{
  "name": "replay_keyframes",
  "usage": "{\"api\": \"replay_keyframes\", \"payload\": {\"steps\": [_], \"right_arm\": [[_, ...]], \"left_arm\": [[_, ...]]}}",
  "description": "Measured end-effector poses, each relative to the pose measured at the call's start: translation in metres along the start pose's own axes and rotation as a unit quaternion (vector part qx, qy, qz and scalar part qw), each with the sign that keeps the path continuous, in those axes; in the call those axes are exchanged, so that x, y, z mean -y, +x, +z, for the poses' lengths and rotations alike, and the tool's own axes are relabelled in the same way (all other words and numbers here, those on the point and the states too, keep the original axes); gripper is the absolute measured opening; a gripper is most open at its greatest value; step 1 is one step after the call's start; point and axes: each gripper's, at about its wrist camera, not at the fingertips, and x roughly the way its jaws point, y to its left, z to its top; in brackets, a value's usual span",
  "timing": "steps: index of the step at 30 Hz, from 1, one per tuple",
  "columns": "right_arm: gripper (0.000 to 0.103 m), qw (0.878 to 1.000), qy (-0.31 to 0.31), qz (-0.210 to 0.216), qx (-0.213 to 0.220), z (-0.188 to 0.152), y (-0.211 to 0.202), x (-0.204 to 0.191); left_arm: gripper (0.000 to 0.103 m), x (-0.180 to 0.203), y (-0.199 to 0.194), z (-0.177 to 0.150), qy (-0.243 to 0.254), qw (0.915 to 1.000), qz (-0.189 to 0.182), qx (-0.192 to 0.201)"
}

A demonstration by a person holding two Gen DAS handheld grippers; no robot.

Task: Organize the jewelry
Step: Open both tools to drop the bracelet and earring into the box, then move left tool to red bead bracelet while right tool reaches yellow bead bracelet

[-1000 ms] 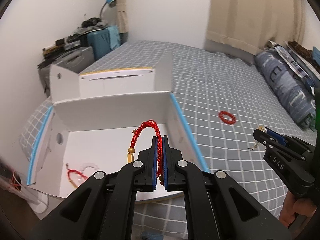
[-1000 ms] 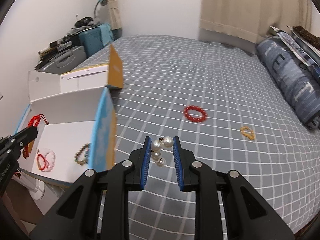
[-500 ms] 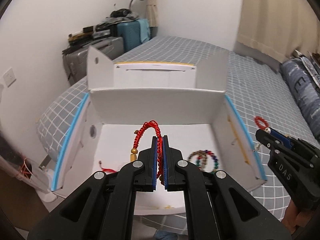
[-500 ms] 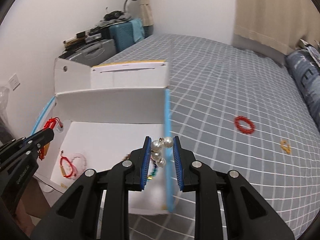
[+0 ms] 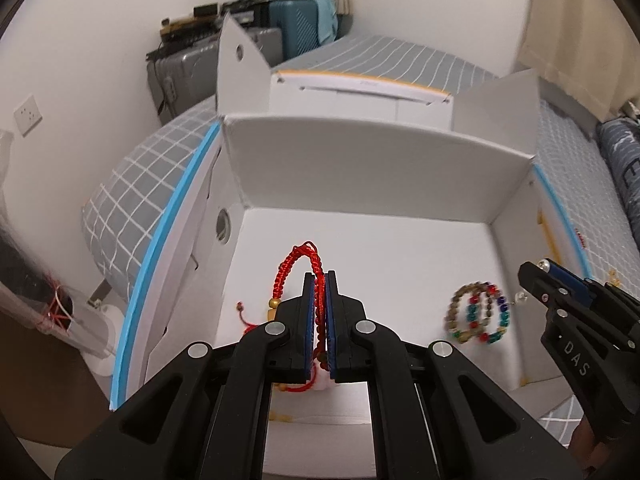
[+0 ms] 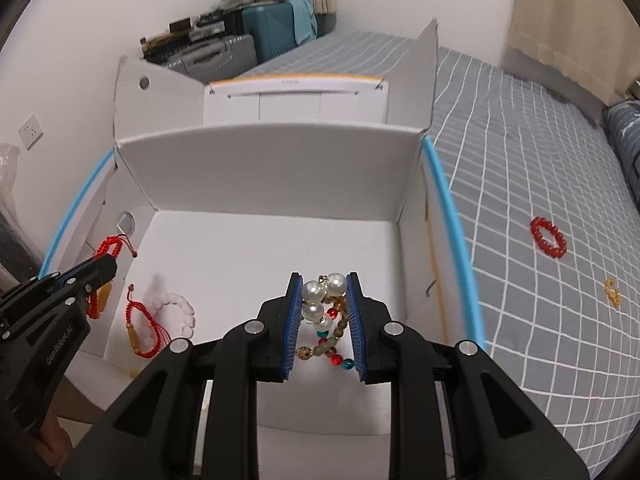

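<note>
My left gripper [image 5: 319,280] is shut on a red braided cord bracelet [image 5: 294,266] and holds it above the left side of the open white box [image 5: 380,160]. My right gripper [image 6: 322,280] is shut on a pearl piece [image 6: 320,292] above the box's right side [image 6: 412,208]. A multicoloured bead bracelet [image 5: 478,312] lies on the box floor under the right gripper. A red cord and pale bead bracelet [image 6: 160,320] lies at the box's left. The left gripper also shows in the right wrist view [image 6: 108,268].
A red bead bracelet [image 6: 549,238] and a small yellow piece [image 6: 613,285] lie on the grey checked bed cover right of the box. Suitcases [image 6: 240,46] stand against the far wall. A dark pillow [image 5: 624,184] lies at the right.
Both grippers have moved left and forward from over the bed to over the box, each still holding its piece. The view now looks down into the box.
</note>
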Motion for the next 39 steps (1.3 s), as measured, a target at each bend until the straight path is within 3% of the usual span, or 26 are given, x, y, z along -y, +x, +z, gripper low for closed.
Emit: {"api": "replay_keyframes", "payload": {"steps": [13, 15, 16, 18, 24, 32, 39], "right_arm": [[0.022, 1.000, -0.007, -0.009, -0.022, -0.003, 0.014, -0.005], [0.025, 1.000, -0.007, -0.005, -0.021, -0.003, 0.013, -0.005], [0.027, 1.000, -0.007, -0.003, -0.020, -0.003, 0.012, -0.005], [0.039, 1.000, -0.009, -0.001, -0.014, -0.002, 0.008, -0.006], [0.069, 1.000, -0.017, -0.012, 0.016, 0.002, -0.010, -0.008], [0.095, 0.999, -0.008, -0.024, 0.047, 0.008, -0.029, 0.003], [0.095, 0.998, -0.003, -0.033, 0.052, 0.003, -0.041, 0.018]], "left_arm": [[0.010, -0.005, 0.008, -0.002, -0.006, 0.9998, 0.005, -0.016], [0.032, -0.004, 0.007, -0.002, -0.005, 0.9998, 0.010, -0.014], [0.035, -0.005, 0.006, -0.002, -0.005, 0.9999, 0.011, -0.011], [0.055, -0.007, 0.001, -0.001, -0.009, 0.9999, 0.012, -0.004], [0.086, -0.012, -0.012, 0.001, -0.021, 0.9995, 0.013, 0.019], [0.097, -0.012, -0.024, 0.005, -0.026, 0.9991, 0.008, 0.033], [0.097, 0.002, -0.040, 0.008, -0.019, 0.9988, -0.003, 0.046]]}}
